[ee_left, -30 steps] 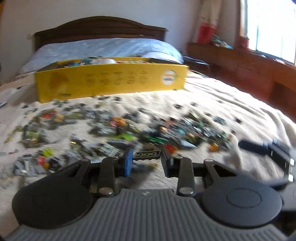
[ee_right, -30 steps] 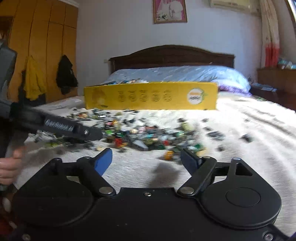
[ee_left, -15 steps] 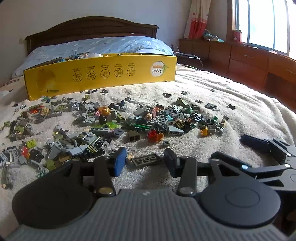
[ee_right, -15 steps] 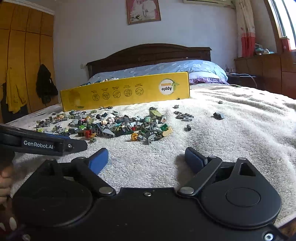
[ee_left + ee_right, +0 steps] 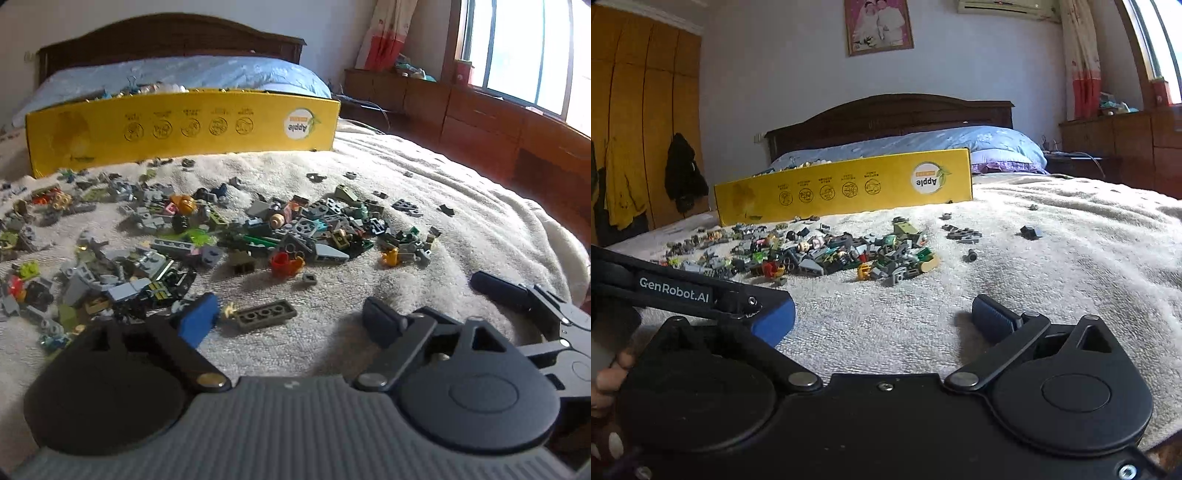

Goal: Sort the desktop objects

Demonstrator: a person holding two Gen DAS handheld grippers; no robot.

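Spread over the bed's white blanket (image 5: 461,229), the bricks lie ahead, and the flat grey plate (image 5: 265,314) rests between my left hand-held gripper (image 5: 291,319)'s opening jaws, unpinched, long axis crosswise, while my right hand-held gripper (image 5: 884,319), also opening, is empty.

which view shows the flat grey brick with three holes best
The left wrist view: the flat grey brick lies close and sharp on the blanket, between the opening fingers of the left tool, untouched. In the right wrist view I cannot find it.
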